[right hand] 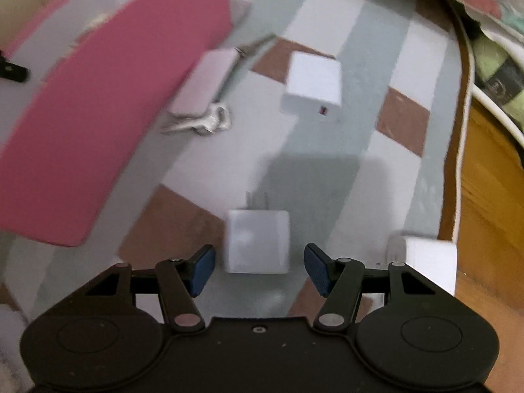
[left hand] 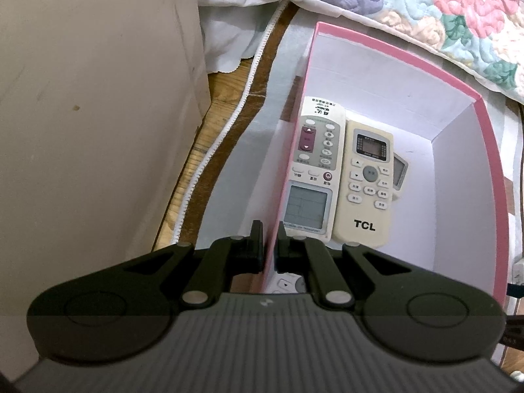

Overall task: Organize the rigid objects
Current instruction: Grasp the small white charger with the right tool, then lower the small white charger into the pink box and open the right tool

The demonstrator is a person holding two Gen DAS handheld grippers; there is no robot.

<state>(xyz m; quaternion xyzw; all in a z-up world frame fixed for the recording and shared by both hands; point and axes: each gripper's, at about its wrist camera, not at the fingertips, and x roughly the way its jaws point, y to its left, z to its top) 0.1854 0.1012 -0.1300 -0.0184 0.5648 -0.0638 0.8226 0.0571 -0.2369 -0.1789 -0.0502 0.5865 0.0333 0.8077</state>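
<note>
My left gripper (left hand: 270, 245) is shut on the near left wall of the pink box (left hand: 488, 163). Inside the box lie a white remote with a screen (left hand: 312, 170), a cream TCL remote (left hand: 366, 186), and a third remote (left hand: 400, 172) mostly hidden under it. Another remote (left hand: 288, 283) peeks out below my fingers. My right gripper (right hand: 260, 270) is open, its blue pads on either side of a white plug charger (right hand: 258, 240) lying on the patterned cloth. The pink box (right hand: 108, 111) shows at the left of the right wrist view, blurred.
On the cloth lie a second white charger block (right hand: 312, 82), a pale pink case (right hand: 206, 82), a bunch of keys (right hand: 209, 121) and another white block (right hand: 425, 265) at the right. A floral quilt (left hand: 425, 3) lies behind the box. A beige panel (left hand: 91, 114) stands left.
</note>
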